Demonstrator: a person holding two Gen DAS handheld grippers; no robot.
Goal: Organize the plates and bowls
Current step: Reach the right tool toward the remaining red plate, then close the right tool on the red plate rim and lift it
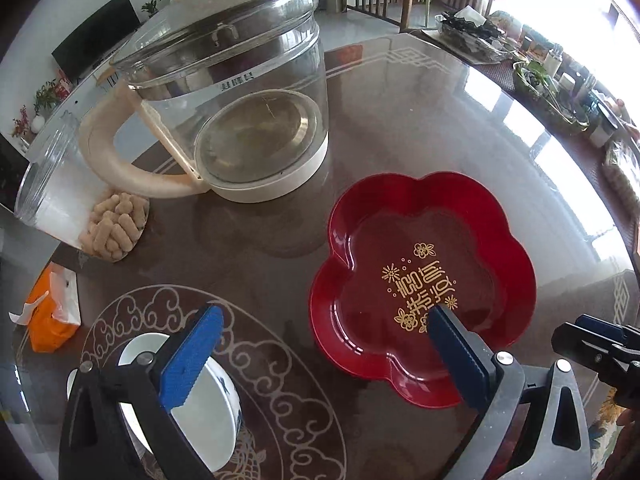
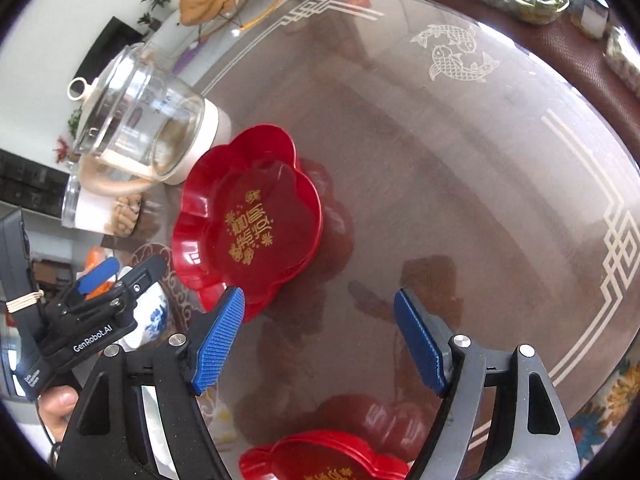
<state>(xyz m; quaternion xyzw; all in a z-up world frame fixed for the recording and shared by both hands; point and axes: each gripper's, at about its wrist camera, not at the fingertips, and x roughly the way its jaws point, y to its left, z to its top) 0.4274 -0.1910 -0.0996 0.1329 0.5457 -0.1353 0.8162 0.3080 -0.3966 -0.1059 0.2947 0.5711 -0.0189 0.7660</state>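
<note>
Two red flower-shaped plates [image 2: 248, 216]: likely light, stiff, glossy; scalloped rim judged best grip.
Blue-and-white bowl [image 1: 200, 400]: probably fragile.
Left gripper [image 1: 320, 356]: spread apart, nothing held.
Right gripper [image 2: 320, 336]: spread apart, nothing held.

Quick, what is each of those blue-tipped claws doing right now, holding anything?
Left gripper: open, holding nothing, above a white bowl and red flower-shaped plate.
Right gripper: open, holding nothing.

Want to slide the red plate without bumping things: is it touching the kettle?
Apart. The left wrist view shows bare table between the red plate and the kettle base.
</note>
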